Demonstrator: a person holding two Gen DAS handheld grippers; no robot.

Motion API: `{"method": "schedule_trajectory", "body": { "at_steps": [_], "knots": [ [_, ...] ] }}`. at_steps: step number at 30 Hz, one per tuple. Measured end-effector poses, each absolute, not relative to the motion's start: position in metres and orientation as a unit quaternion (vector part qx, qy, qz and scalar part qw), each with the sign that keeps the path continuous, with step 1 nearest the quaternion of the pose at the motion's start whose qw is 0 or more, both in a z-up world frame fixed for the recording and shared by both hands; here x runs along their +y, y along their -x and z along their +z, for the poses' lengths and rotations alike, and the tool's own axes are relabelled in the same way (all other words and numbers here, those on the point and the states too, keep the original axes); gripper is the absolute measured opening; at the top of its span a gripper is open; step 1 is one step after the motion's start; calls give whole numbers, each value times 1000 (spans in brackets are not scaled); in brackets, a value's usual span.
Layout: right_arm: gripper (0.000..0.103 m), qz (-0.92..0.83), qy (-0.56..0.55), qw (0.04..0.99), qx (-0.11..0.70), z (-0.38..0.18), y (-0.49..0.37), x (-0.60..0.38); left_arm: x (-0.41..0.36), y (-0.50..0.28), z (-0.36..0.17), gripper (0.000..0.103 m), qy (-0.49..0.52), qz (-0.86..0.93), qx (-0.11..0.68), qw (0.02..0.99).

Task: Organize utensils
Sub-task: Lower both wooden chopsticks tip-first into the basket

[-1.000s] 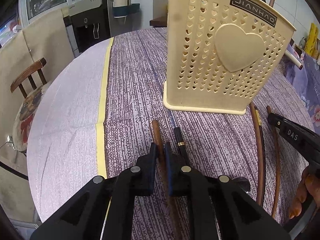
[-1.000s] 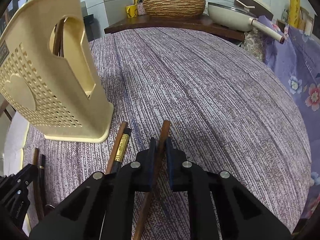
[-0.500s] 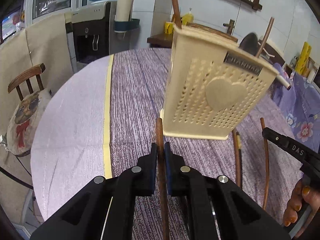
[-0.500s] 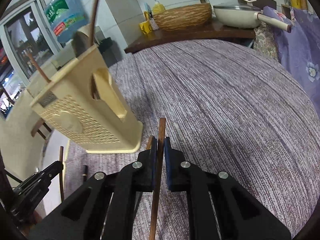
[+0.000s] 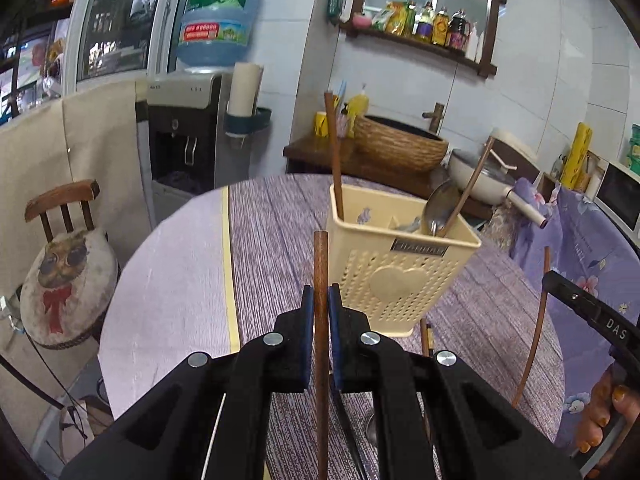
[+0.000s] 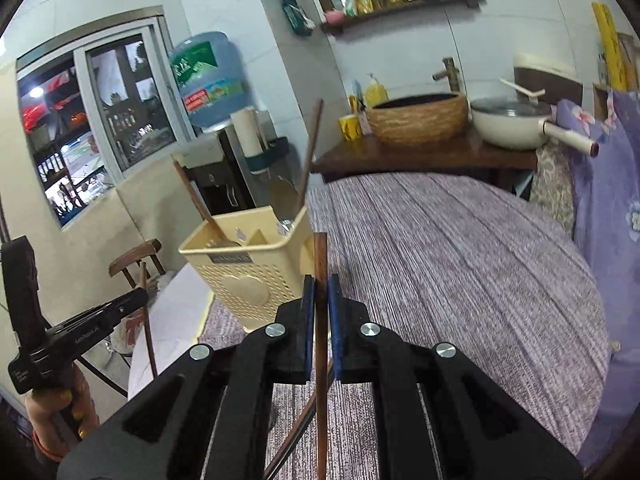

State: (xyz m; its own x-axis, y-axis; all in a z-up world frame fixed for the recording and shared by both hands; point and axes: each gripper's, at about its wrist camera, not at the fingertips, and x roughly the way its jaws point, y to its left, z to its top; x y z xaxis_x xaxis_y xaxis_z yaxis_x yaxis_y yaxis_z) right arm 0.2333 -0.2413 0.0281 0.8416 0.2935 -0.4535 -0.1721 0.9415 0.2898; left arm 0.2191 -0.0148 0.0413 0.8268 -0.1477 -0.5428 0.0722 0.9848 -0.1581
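Gripping one wooden chopstick (image 5: 320, 280) upright, our left tool (image 5: 318, 312) hangs above the tabletop (image 5: 272, 232), near the cream holder (image 5: 400, 272). Right view: our right tool (image 6: 318, 304) clamps another chopstick (image 6: 320, 264) mid-shaft; we judge both light, stiff, slippery.

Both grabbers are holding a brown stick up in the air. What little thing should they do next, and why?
Probably carry the left gripper forward until its chopstick hangs over the cream utensil holder. Both grippers are shut on raised chopsticks, the holder's top is open, and it already holds chopsticks and a spoon.
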Motion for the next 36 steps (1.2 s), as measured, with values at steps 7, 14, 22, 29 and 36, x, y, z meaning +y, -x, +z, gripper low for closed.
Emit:
{"method": "schedule_trajectory", "body": {
  "at_steps": [7, 14, 22, 29, 36],
  "knots": [
    [8, 131, -99, 961, 223, 54, -216, -244, -12, -212, 54, 8, 61, -59, 271, 959],
    [8, 137, -88, 961, 222, 59, -214, -242, -10, -205, 61, 8, 59, -61, 263, 961],
    [8, 146, -81, 963, 210, 70, -208, -243, -2, -194, 77, 8, 64, -61, 239, 967],
    [8, 161, -87, 963, 199, 87, -213, -242, -1, -198, 95, 8, 64, -70, 223, 970],
    [8, 175, -80, 962, 195, 105, -225, -234, 1, -209, 118, 8, 69, -93, 218, 969]
  ]
}}
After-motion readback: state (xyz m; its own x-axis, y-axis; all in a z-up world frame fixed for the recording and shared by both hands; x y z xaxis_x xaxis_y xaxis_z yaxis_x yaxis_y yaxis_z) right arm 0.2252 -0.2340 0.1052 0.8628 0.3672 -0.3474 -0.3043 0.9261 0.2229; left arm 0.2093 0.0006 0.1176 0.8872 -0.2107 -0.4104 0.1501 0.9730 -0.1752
